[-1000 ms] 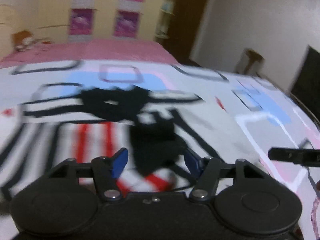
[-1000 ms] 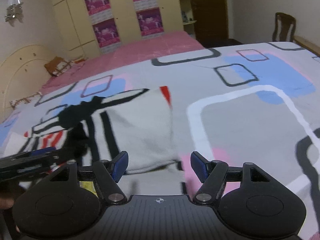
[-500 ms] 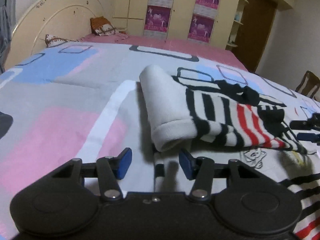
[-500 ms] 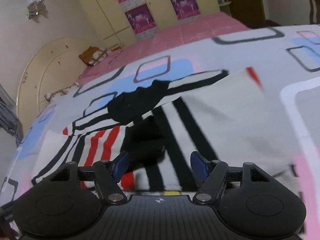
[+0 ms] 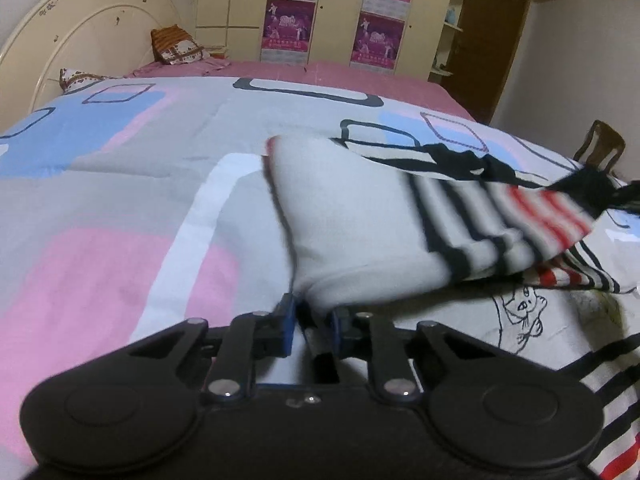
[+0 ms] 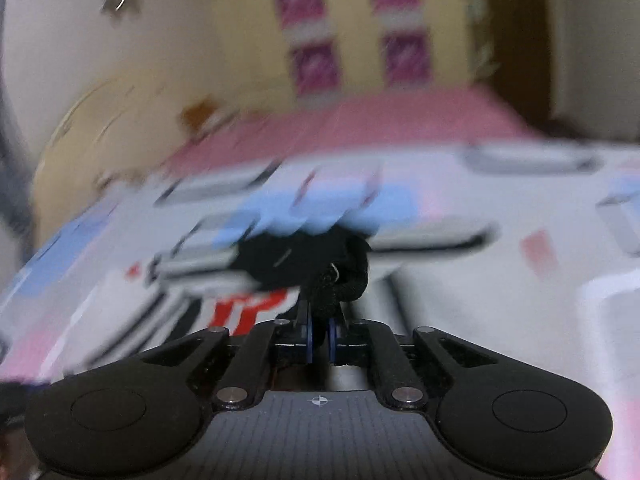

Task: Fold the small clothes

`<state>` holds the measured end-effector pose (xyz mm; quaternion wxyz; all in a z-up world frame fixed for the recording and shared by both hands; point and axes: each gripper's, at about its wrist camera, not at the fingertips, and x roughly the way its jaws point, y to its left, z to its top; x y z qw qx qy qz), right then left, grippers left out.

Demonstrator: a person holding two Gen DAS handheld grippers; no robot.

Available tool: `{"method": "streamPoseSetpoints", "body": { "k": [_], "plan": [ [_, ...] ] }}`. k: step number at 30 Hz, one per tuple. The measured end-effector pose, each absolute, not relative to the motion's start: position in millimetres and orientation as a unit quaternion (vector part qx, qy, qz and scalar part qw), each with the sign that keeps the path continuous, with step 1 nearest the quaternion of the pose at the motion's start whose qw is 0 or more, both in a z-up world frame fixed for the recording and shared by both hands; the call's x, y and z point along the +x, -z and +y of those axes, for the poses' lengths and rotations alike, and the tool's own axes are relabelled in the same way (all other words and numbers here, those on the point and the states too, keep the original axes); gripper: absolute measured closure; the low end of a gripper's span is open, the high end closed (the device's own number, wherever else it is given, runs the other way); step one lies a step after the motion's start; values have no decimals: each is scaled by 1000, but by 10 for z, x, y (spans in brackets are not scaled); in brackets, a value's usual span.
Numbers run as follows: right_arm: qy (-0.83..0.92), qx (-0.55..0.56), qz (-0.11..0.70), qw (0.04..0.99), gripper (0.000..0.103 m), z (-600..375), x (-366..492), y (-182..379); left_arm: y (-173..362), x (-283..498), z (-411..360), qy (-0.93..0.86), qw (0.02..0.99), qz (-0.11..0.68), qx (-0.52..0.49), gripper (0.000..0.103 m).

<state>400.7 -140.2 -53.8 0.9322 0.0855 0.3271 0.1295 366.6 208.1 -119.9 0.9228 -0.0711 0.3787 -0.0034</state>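
A small striped garment [image 5: 400, 236], white with black and red stripes and a black collar, lies on the bed. My left gripper [image 5: 312, 312] is shut on its white sleeve cuff and holds the sleeve raised over the body. My right gripper [image 6: 320, 328] is shut on the garment's black collar part [image 6: 332, 268]; that view is blurred by motion. The garment's cartoon print [image 5: 520, 312] shows below the lifted sleeve.
The bed has a quilt [image 5: 120, 208] with pink, blue and grey patches. A headboard [image 5: 80, 40] and pillows [image 5: 176, 46] stand at the far left, wardrobes [image 5: 332, 12] behind, and a wooden chair [image 5: 600, 148] at the right edge.
Both grippers were open and have shut on the garment: the left on the sleeve cuff, the right on the black collar part. The sleeve now lifts off the bed.
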Motion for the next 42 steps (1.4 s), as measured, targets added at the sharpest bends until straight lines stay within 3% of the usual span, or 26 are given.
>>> {"method": "streamPoseSetpoints", "body": {
  "k": [3,23,25,26,28,29,30,32,33,35,42],
  "plan": [
    [-119,77,375,916,97,-1533,4038,745,1213,3661,2067,3,923,378,-71,87],
    [-110,86,407,903,97,-1529,3809,1028,1179,3754,2066,19,911,409,-49,86],
    [-110,93,411,900,96,-1543,3826,1038,1165,3779,2065,23,908,415,-43,83],
    [-109,91,412,900,96,-1547,3833,1022,1151,3774,2078,29,907,417,-44,76],
    [-103,89,415,900,71,-1577,3821,959,1090,3710,2108,37,909,413,-45,65],
    [-82,83,405,907,37,-1608,3777,890,1030,3629,2133,41,913,403,-46,63],
    [-71,80,379,919,33,-1661,3694,795,950,3527,2167,41,920,386,-53,63],
    [-82,93,354,927,37,-1747,3603,653,785,3364,2184,34,935,343,-77,63],
    [-88,96,350,928,57,-1750,3594,624,725,3332,2144,40,942,323,-88,63],
    [-109,91,362,921,76,-1662,3657,649,705,3417,1969,61,945,311,-83,63],
    [-117,60,419,898,77,-1450,3787,951,1133,3900,1597,92,916,388,-36,63]
  ]
}}
